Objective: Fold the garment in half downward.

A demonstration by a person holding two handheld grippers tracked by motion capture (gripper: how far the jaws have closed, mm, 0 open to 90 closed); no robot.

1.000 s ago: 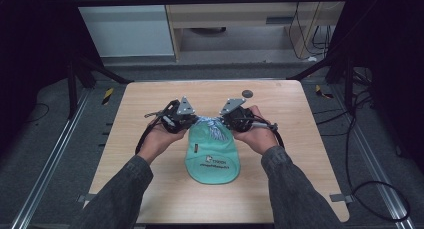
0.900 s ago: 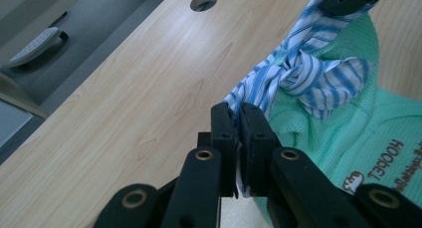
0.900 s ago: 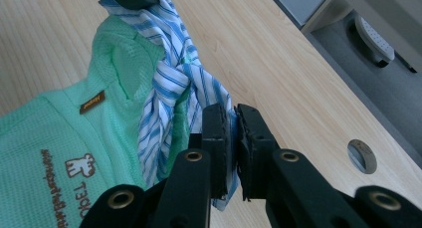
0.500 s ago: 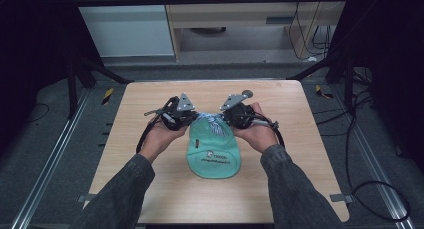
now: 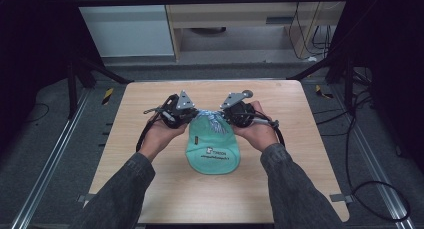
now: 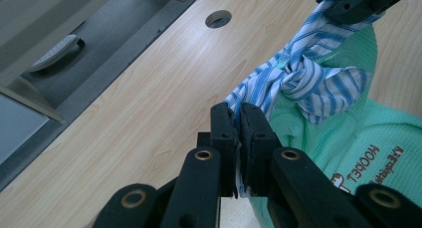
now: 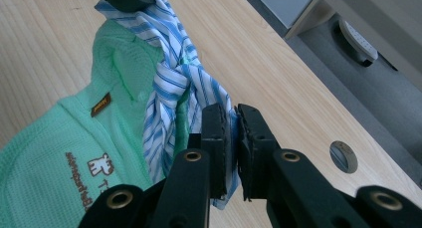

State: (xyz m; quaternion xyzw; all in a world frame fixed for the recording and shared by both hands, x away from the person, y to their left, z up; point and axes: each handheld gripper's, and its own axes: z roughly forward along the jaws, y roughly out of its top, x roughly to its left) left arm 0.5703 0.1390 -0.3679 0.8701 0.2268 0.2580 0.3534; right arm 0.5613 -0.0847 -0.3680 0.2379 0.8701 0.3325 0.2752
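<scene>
Looking at the high view: both hands sit over the middle of the wooden table [image 5: 150, 189], left gripper [image 5: 192, 114] and right gripper [image 5: 225, 115] facing each other across the top of a green bag [image 5: 212, 149]. A blue-striped cloth tie [image 5: 214, 120] spans between the two claws; bag body lies flat on the table below them, toward the person.

Left gripper view: left gripper [image 6: 238, 133] is clamped on one end of the striped tie [image 6: 308, 83], jaws nearly together with cloth pinched between. Knot sits just ahead of the jaws and to their right, on the bag's gathered neck. Green bag [image 6: 368, 148] runs off right of the claw. Other gripper's jaws grip the far tie end, top right.

Right gripper view: right gripper [image 7: 233, 133] is clamped on the other tie end [image 7: 171, 83], cloth between jaws. Knot just ahead-left of the jaws; green bag [image 7: 59, 143] left of the claw, flat on the table. A round hole [image 7: 343, 157] in the tabletop sits right of the jaws.
</scene>
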